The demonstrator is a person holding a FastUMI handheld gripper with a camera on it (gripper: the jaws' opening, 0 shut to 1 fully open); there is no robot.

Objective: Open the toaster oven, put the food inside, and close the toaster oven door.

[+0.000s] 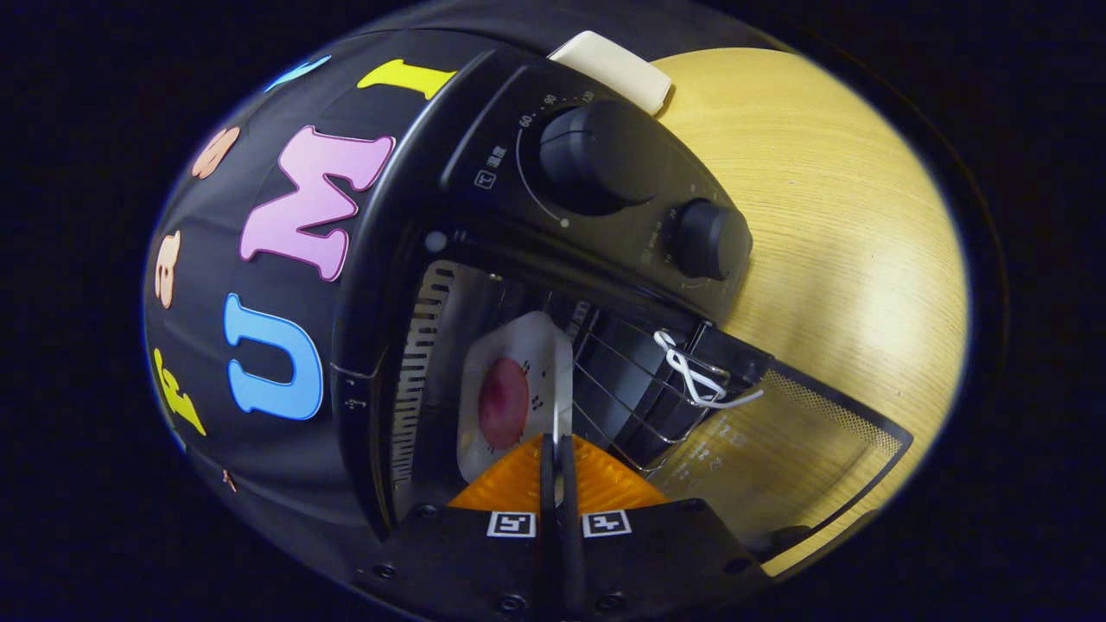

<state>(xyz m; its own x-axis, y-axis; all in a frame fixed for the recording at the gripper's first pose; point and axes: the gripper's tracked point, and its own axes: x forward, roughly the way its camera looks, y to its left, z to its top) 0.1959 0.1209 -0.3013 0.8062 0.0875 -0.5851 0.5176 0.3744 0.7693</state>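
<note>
The black toaster oven [484, 155] stands tilted in the gripper view, with its glass door [778, 449] swung fully open onto the table. Inside the cavity a white plate [527, 341] with rounded corners carries a round red piece of food [504, 403]. The plate sits over the wire rack [622, 389]. My gripper [557, 445] is at the oven mouth, its fingers closed together on the plate's near rim, which shows as a thin white edge running between them.
Two black knobs [596, 155] [710, 239] sit on the oven's control panel. A white cord [696, 376] is looped at the door's hinge end. The oven stands on a light wooden table [829, 216]. A white block [613, 67] lies behind the oven.
</note>
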